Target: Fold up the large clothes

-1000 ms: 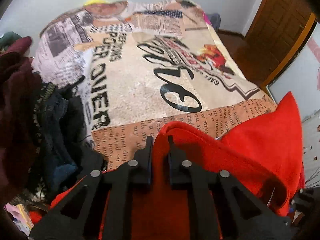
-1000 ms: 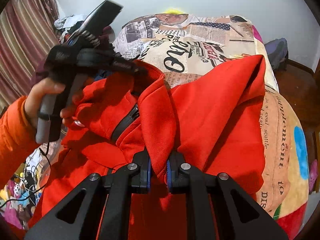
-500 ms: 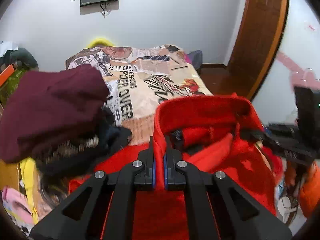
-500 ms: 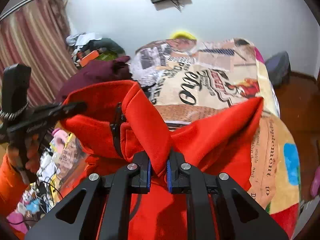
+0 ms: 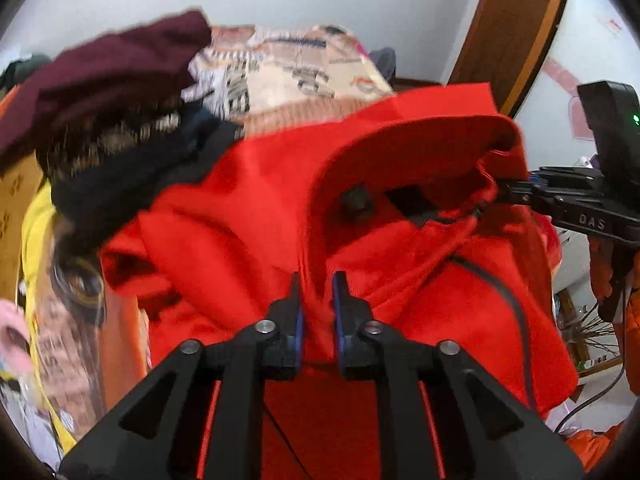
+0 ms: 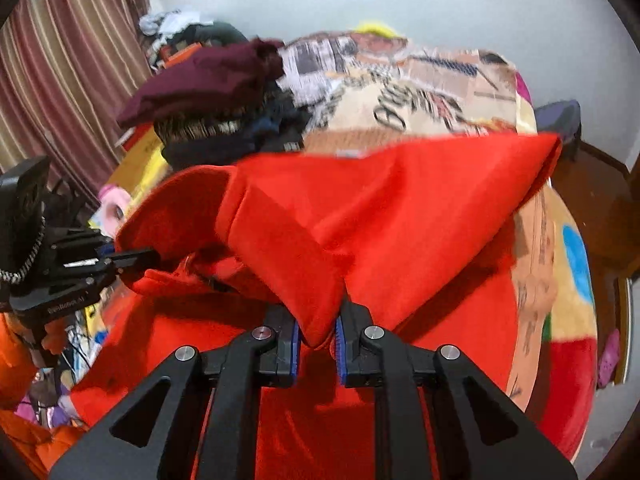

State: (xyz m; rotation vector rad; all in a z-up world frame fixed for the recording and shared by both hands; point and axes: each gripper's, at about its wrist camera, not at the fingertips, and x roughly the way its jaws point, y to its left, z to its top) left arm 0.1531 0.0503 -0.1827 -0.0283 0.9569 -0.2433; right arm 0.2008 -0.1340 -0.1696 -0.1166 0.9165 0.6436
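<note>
Both the left gripper [image 5: 317, 312] and right gripper [image 6: 316, 330] are clamped on the red jacket [image 6: 400, 216], which hangs between them, its free corner reaching toward the frame's upper right over the bed [image 6: 440, 92].

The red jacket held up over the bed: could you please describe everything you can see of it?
The red jacket looks like soft fleece, with a dark zipper down the front. The left claw and right claw each pinch a fold near its collar, holding it up crumpled over the patterned bedspread, beside a pile of dark clothes.
</note>
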